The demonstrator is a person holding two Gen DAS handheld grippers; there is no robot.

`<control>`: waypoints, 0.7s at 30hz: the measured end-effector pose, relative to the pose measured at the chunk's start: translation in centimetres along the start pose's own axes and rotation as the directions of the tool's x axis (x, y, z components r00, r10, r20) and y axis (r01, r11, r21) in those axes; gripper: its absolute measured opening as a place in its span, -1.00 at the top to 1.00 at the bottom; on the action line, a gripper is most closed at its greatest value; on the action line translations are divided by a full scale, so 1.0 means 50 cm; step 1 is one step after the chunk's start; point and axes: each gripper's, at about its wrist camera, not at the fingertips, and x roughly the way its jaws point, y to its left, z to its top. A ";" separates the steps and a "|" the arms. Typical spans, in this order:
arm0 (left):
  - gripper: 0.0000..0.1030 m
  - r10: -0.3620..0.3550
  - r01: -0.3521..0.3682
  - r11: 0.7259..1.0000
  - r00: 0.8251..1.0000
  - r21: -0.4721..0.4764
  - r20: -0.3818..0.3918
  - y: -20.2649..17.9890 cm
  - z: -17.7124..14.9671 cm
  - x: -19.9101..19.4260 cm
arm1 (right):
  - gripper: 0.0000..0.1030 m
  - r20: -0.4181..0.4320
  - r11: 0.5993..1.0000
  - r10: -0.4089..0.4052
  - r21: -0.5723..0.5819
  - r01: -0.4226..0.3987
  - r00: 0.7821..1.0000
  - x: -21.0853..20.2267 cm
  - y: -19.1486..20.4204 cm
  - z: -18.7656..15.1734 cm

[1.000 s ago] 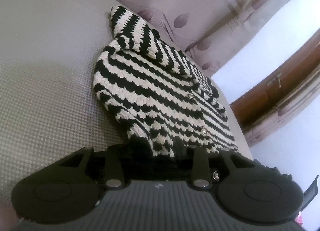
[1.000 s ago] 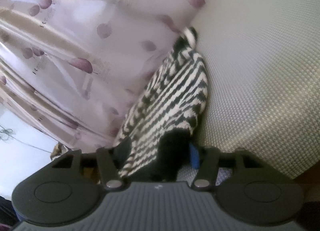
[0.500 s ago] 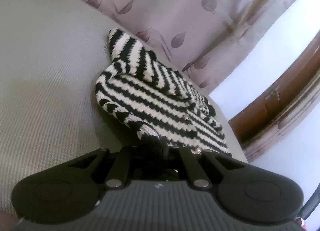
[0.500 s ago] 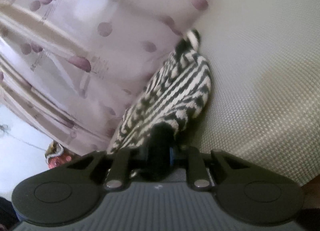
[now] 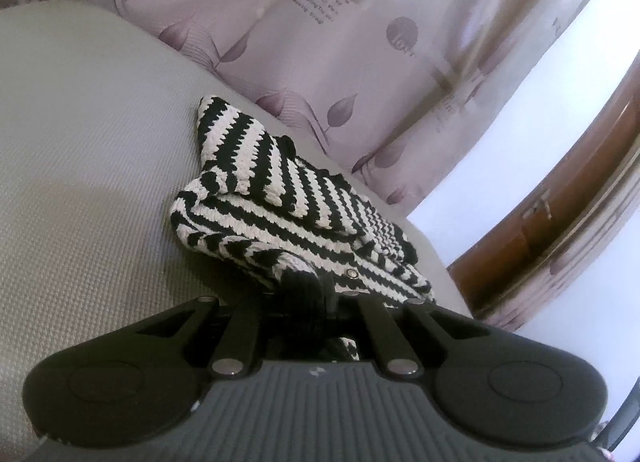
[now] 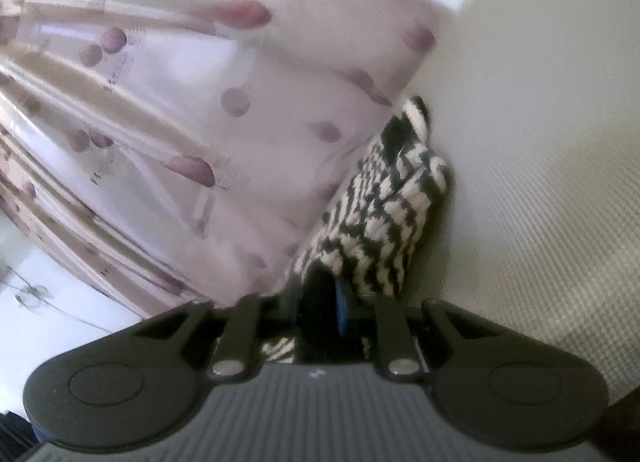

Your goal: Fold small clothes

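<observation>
The cardigan (image 5: 296, 222) is lying on the grey mattress (image 5: 88, 166), right by the edge next to the curtain (image 5: 360, 42), w/ its near hem lifted off the surface. It's a chunky black & white striped knit w/ small metal buttons: soft, floppy, prob light but bulky, so it's likely sagging between the two hold points rather than keeping any shape. The loose knit looks grippy, not slippery, though it could stretch or snag if pulled hard. Best place to take hold seems to be the thick black hem band at the corners, which is where both tools are biting now.

The left gripper (image 5: 308, 294) is clamped on the black hem edge, fingers nearly together w/ knit bunched between them. The right gripper (image 6: 324, 298) is likewise pinching the hem at the other corner, dark fabric squeezed in the narrow gap; that view is motion-blurred, so details are approx.

Vs 1 s ago: both grippers were spread wide then, w/ the hem just resting between the fingers; now they're closed on it. The cardigan was lying flatter and fuller in the left view; now the near part is getting bunched and raised, w/ the front doubling toward the collar. Both cameras are sitting higher & showing more curtain, so the lift for the fold seems to be under way.
</observation>
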 end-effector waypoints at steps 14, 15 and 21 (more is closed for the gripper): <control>0.87 0.011 -0.011 1.000 0.999 -0.020 -0.038 0.032 -0.019 0.000 | 0.11 -0.027 0.991 -0.100 0.083 0.101 0.995 -0.033 -0.050 -0.008; 0.87 0.013 -0.014 1.000 0.999 -0.015 -0.039 0.031 -0.019 0.000 | -0.16 -0.033 0.991 -0.103 0.080 0.106 0.994 -0.031 -0.050 -0.011; 0.86 0.015 -0.015 1.000 0.998 -0.015 -0.057 0.037 -0.022 0.007 | -0.42 -0.065 0.991 -0.121 0.048 0.124 0.991 -0.019 -0.044 -0.026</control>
